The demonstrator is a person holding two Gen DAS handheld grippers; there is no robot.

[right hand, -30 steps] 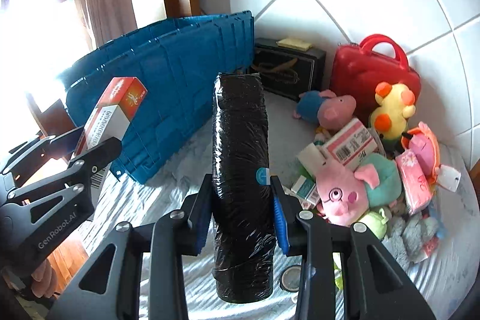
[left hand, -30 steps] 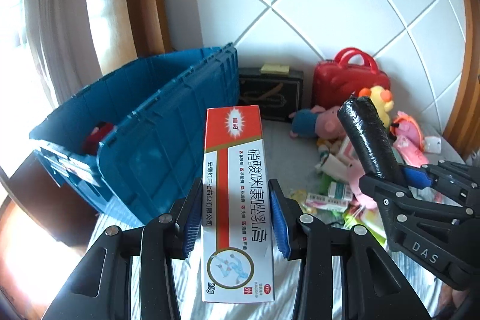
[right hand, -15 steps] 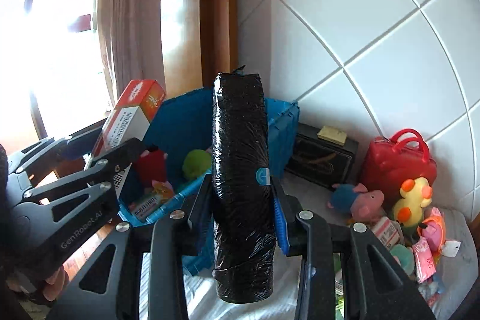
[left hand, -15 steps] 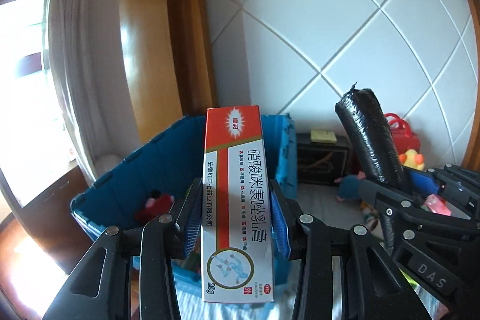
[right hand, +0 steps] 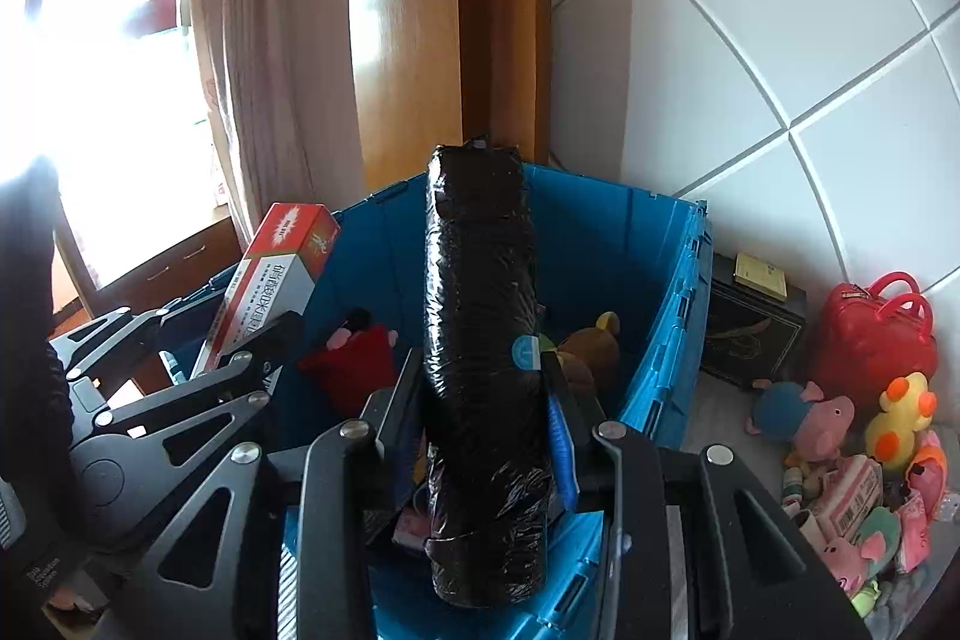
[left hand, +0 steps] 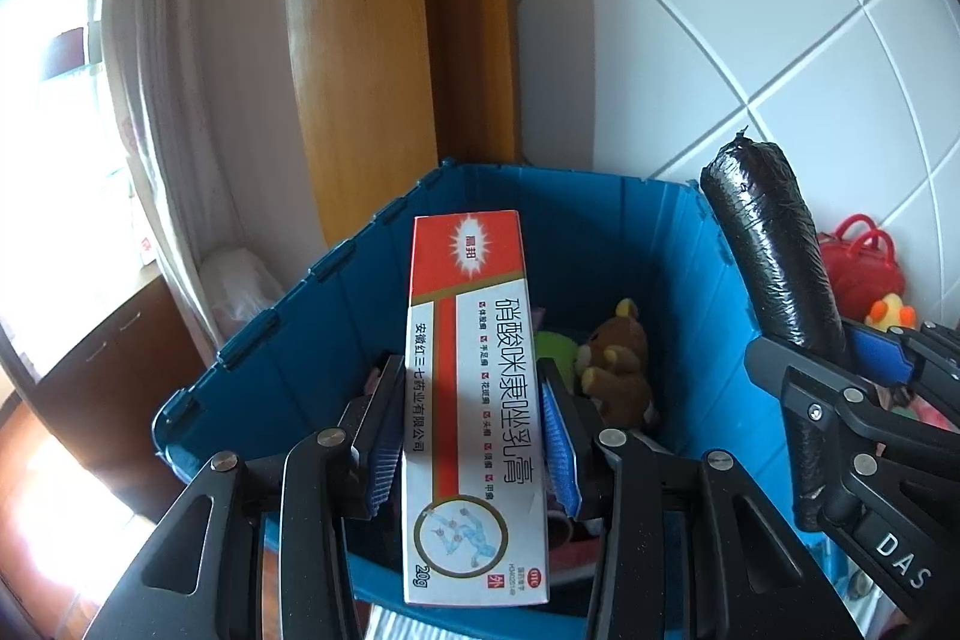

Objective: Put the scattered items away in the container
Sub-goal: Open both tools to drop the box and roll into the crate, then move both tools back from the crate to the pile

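Note:
My left gripper (left hand: 468,376) is shut on a red and white medicine box (left hand: 471,400), held upright over the open blue crate (left hand: 288,358). To its right, my right gripper (right hand: 480,370) is shut on a black wrapped roll (right hand: 480,340), also above the crate (right hand: 672,352). The roll (left hand: 774,256) shows at the right of the left wrist view, and the medicine box (right hand: 264,292) at the left of the right wrist view. Inside the crate lie a brown teddy bear (left hand: 618,370), a red plush (right hand: 354,364) and a green ball (left hand: 555,346).
On the bed right of the crate lie a black box (right hand: 750,334), a red handbag (right hand: 870,334), a yellow duck plush (right hand: 900,418), a pink pig plush (right hand: 804,409) and several small packets. A white tiled wall stands behind; a curtain (right hand: 270,40) and wooden frame are left.
Both grippers have carried their loads up and left, from over the bed beside the crate's outer wall to above its open top. The crate's inside has come into view.

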